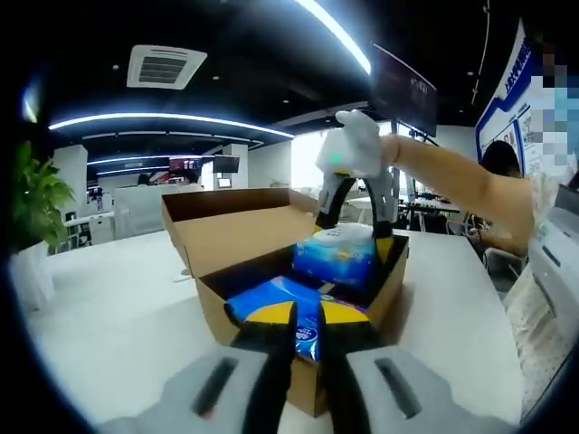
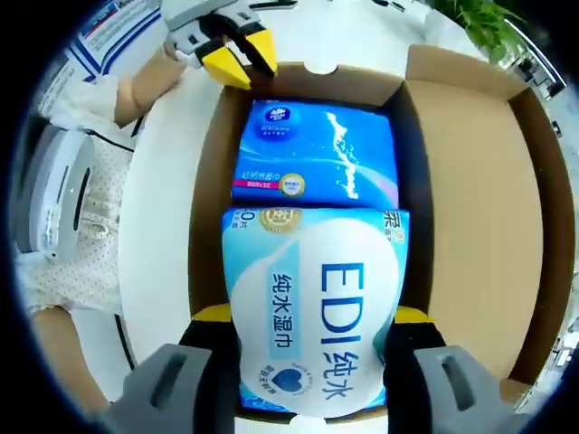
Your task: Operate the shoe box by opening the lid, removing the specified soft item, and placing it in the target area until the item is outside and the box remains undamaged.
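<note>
Right gripper [image 2: 308,348]: jaws spread around a pack of wet wipes [image 2: 312,312], pinching its two sides over the open shoe box [image 2: 470,181]. Beneath and beyond the wipes, a blue tissue pack [image 2: 317,149] lies inside the box. Left gripper [image 1: 308,330]: jaws pressed nearly together at the box's near edge. The box stands, lid flap raised, on a white tabletop [image 1: 118,307].
</note>
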